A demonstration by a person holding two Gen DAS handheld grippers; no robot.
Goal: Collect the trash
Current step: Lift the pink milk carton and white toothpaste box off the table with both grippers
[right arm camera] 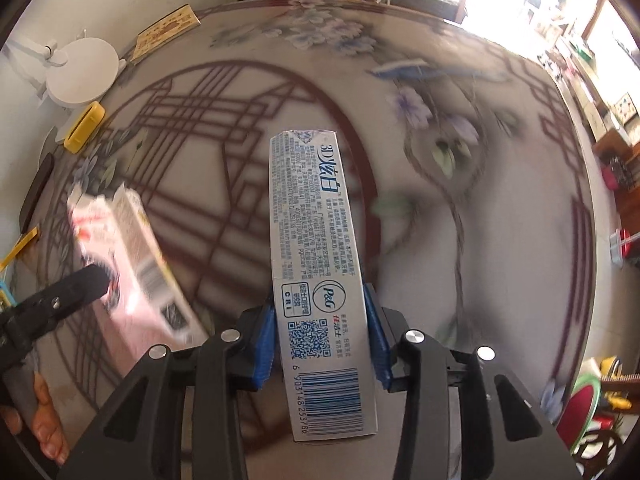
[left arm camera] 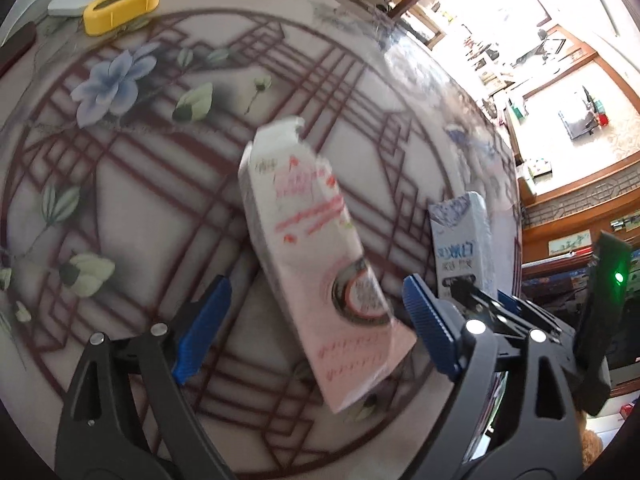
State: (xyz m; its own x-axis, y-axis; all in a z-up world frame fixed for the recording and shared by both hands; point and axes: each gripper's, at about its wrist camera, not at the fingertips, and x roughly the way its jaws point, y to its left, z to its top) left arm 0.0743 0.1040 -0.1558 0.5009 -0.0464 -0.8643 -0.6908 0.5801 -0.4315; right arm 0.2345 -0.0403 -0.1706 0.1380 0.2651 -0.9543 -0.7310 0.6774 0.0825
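Note:
A pink and white toothpaste box (left arm camera: 316, 256) lies between the blue pads of my left gripper (left arm camera: 316, 312), whose jaws stand wide apart; only the right pad (left arm camera: 424, 316) is near the box's edge. The same box shows at the left of the right wrist view (right arm camera: 132, 268), beside the left gripper's black finger (right arm camera: 76, 288). My right gripper (right arm camera: 320, 344) is shut on a long blue and white toothpaste box (right arm camera: 316, 264) and holds it over the table. That box also shows at the right of the left wrist view (left arm camera: 464, 240).
The round table (right arm camera: 480, 240) has a printed flower and lattice cover. A yellow holder (left arm camera: 120, 6), a white round base (right arm camera: 80, 76) and a flat printed box (right arm camera: 168, 32) sit at its far side. Chairs and room furniture lie beyond the table's edge.

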